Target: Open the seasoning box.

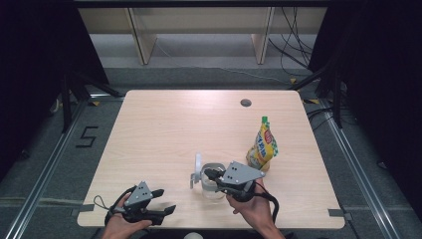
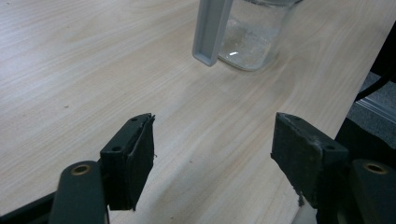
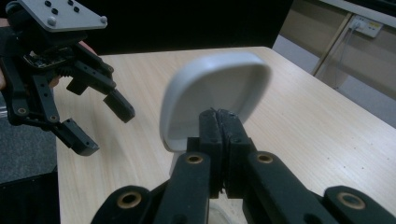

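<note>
A clear glass jar (image 1: 214, 190) (image 2: 254, 39) stands near the table's front edge, and its white hinged lid (image 1: 198, 162) (image 2: 210, 32) (image 3: 217, 86) is flipped up on the left side. My right gripper (image 1: 209, 174) (image 3: 219, 128) reaches over the jar from the right. Its jaws are pressed together on the jar's rim, just in front of the raised lid. My left gripper (image 1: 166, 200) (image 2: 212, 149) (image 3: 105, 128) rests low at the front left, pointing toward the jar. It is open, with bare wood between its pads.
A yellow snack bag (image 1: 263, 147) stands upright just right of the jar. The light wooden table (image 1: 164, 124) has a round cable hole (image 1: 246, 103) at the back right. Dark floor, metal rails and cables surround the table.
</note>
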